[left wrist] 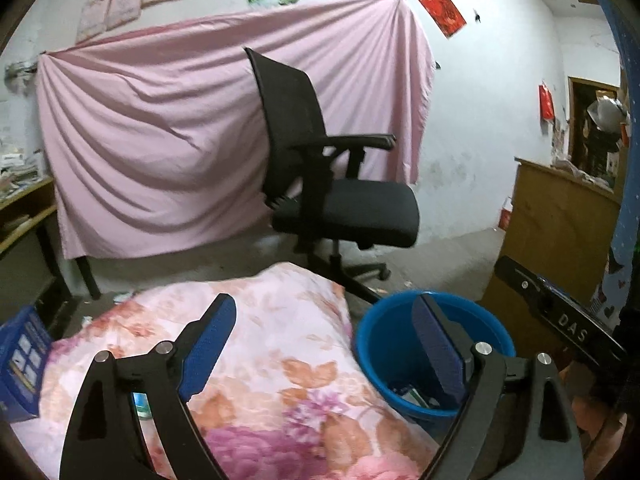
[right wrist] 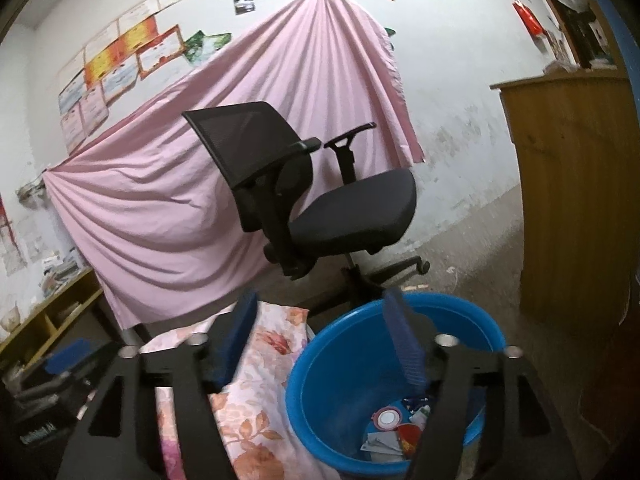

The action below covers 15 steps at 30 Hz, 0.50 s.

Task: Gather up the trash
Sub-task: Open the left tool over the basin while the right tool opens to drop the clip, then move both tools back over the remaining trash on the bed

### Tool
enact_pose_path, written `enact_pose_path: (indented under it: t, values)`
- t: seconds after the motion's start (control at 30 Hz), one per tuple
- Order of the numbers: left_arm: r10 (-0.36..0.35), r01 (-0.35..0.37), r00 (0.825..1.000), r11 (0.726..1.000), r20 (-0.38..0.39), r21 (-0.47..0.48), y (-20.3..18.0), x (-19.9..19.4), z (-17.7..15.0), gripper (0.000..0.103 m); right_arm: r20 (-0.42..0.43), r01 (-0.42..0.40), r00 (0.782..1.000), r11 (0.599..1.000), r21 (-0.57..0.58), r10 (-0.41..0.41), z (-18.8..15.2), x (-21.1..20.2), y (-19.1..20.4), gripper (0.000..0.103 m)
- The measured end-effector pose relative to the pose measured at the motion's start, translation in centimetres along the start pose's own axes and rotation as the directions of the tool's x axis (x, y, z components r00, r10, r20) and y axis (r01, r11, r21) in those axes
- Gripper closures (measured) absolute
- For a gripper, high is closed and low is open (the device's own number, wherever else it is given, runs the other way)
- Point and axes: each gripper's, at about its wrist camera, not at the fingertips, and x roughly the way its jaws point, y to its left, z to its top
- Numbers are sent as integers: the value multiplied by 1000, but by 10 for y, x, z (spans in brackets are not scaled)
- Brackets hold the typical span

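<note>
Fingers (left wrist: 436,344) on my left gripper (left wrist: 324,344) and right gripper (right wrist: 320,336) both spread wide, holding nothing. Trash (right wrist: 394,428) lies in the blue basin (right wrist: 476,320) beside the floral quilt (left wrist: 280,360). Risk: a careless reach snags quilt or tips the basin. Office chair (left wrist: 340,184) stands beyond.

So the basin (right wrist: 394,384) sits on the floor right beside the quilt (left wrist: 256,364), on its right, with scraps of trash (right wrist: 394,430) in it (chair (left wrist: 332,184) behind both, wooden cabinet (right wrist: 576,200) off right).
</note>
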Motion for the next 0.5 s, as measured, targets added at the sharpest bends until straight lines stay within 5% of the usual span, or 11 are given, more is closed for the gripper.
enact_pose_path:
  t: [0.1, 0.2, 0.5]
  values:
    - [28, -28, 1000, 1000, 10, -12, 11, -7, 2, 13, 15, -10, 1000, 1000, -25, 10, 1, -3, 10, 21]
    - [51, -47, 997, 997, 56, -61, 30, -22, 0, 3, 46, -14, 999, 998, -55, 17, 1, -7, 21, 1]
    - [127, -82, 972, 972, 198, -218, 91, -72, -12, 2, 134, -108, 982, 976, -191, 134, -3, -24, 69, 0]
